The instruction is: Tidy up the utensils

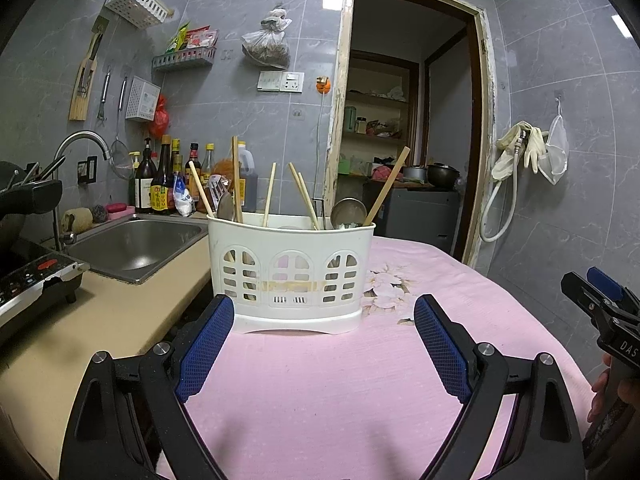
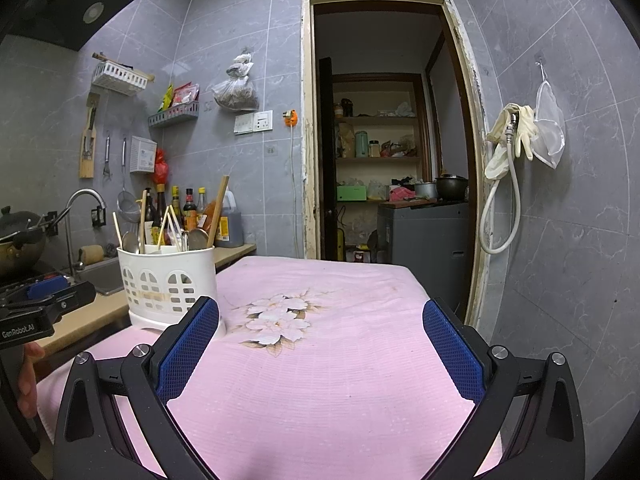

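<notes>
The white holder stands on the pink surface beside the sink, chopsticks and spoons inside; nothing lies loose. Left tongs and right tongs gape empty — seemingly done.

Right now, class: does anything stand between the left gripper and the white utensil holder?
Nothing visible does. Only bare pink cloth lies between the open left gripper and the utensil holder straight ahead.
</notes>
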A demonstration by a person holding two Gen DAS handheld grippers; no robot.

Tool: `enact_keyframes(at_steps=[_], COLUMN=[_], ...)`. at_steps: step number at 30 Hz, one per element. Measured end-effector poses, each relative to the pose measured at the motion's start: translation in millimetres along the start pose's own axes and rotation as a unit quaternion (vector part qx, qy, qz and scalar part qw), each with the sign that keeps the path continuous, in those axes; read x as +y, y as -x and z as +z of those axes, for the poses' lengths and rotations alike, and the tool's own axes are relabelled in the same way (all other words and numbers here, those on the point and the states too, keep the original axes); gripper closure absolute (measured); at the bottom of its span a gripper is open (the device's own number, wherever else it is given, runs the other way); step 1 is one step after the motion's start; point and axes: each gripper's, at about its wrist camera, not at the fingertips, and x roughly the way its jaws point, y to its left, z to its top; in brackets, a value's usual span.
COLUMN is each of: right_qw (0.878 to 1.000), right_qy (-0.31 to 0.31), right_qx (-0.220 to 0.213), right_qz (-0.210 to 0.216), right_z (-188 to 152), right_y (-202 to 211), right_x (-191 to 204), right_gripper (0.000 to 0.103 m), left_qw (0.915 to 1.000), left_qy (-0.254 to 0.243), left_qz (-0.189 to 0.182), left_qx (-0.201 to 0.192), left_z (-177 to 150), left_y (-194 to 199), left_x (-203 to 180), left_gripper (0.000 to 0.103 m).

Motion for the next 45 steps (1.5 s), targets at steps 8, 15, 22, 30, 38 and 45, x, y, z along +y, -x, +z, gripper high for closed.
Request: enact_keyframes(at_steps=[8, 15, 22, 30, 38, 45], right_qw=[1.000, 1.000, 1.000, 1.000, 1.000, 1.000], right_qy=[0.000, 0.000, 0.000, -0.001, -0.001, -0.001], right_qx=[0.000, 0.000, 0.000, 0.001, 0.001, 0.001], right_qz=[0.000, 0.000, 0.000, 0.000, 0.000, 0.000], right_z=[0.2, 0.4, 0.6, 0.7, 0.7, 0.7], right_y=[-0.1, -0.2, -0.3, 0.0, -0.5, -0.3], right_x=[0.0, 0.2, 0.4, 0.4, 0.8, 0.6], right_gripper=[0.000, 0.000, 0.000, 0.000, 0.000, 0.000], left_qw=[1.0000, 1.0000, 1.0000, 1.0000, 1.0000, 1.0000], left_qy=[0.001, 0.002, 0.003, 0.003, 0.003, 0.003], left_qz=[0.000, 0.001, 0.000, 0.001, 0.001, 0.001], left_qx=[0.001, 0.001, 0.001, 0.001, 0.001, 0.002], left_z=[-2.1, -2.1, -1.9, -1.9, -1.4, -1.2], left_y=[-1.4, -1.3, -1.2, -1.4, -1.4, -1.4], left_x=[1.3, 1.3, 2.1, 2.3, 1.9, 2.1], left_gripper=[0.015, 0.015, 0.015, 0.015, 0.015, 0.015])
